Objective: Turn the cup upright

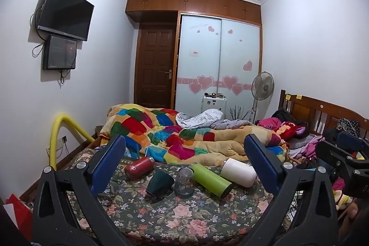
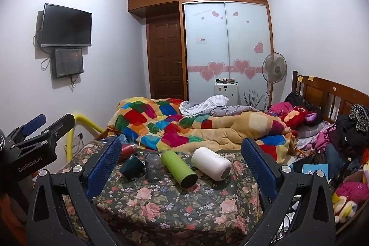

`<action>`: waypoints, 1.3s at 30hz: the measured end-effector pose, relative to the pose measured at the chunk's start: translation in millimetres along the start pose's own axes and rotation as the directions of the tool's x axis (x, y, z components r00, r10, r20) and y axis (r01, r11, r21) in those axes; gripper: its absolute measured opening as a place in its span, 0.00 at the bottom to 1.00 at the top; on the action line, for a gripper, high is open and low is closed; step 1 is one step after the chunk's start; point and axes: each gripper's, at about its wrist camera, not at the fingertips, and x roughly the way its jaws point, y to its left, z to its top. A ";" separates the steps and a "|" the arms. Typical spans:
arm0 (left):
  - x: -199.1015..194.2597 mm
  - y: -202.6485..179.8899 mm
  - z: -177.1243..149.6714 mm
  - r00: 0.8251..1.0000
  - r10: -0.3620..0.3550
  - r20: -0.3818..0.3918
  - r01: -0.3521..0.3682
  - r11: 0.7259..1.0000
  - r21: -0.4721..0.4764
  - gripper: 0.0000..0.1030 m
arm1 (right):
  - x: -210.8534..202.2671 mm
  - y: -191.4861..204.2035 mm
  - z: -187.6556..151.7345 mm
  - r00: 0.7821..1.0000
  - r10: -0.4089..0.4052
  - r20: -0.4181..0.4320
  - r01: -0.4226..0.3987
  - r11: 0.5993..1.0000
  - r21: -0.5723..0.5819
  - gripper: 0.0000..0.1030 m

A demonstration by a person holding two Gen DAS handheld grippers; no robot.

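The left gripper (image 1: pixel 184 167), its blue-padded jaws spread wide and holding nothing, hangs above a flower-patterned mattress cover (image 1: pixel 161 218). The right gripper (image 2: pixel 182 165) hangs beside it in the same state, jaws wide and empty.

Framed between the left gripper's pads, at about 12 o'clock and a short reach ahead, five vessels lie in a loose row. A dark green tapered cup (image 1: pixel 159 183) is tipped on its side, its mouth toward the camera at roughly 7 o'clock. Just beside it at 3 o'clock stands a small clear glass tumbler (image 1: pixel 184 182), apparently mouth-down. A red metal flask (image 1: pixel 139 168) lies at the cup's 10 o'clock. A lime-green cylindrical bottle (image 1: pixel 211 181) and a white cylindrical bottle (image 1: pixel 238 172) lie farther toward 3 o'clock.

Which vessel goes first cannot be told; the dark green cup looks the closest fit for the left gripper. A sound approach would bring the pads across the cup's side walls near its middle, not the rim, then lift before rotating so the base lands flat. The soft bedding may let it topple, and the tumbler sits close enough to be knocked.

Beyond, a multicoloured patchwork quilt (image 1: pixel 175 137) is heaped across the bed.
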 end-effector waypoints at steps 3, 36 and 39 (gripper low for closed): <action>0.1 0.4 -0.8 1.000 0.004 0.000 -0.004 1.000 0.003 1.00 | -3.2 2.3 3.1 1.000 0.005 0.001 -0.005 1.000 -0.004 1.00; 4.8 7.7 -2.7 1.000 0.014 0.001 -0.014 1.000 0.023 1.00 | -5.2 8.5 13.5 1.000 0.014 0.012 -0.013 1.000 -0.003 1.00; 3.7 5.3 -1.8 1.000 0.015 0.003 -0.015 1.000 0.025 1.00 | -6.7 10.3 17.6 1.000 0.017 0.015 -0.017 1.000 -0.004 1.00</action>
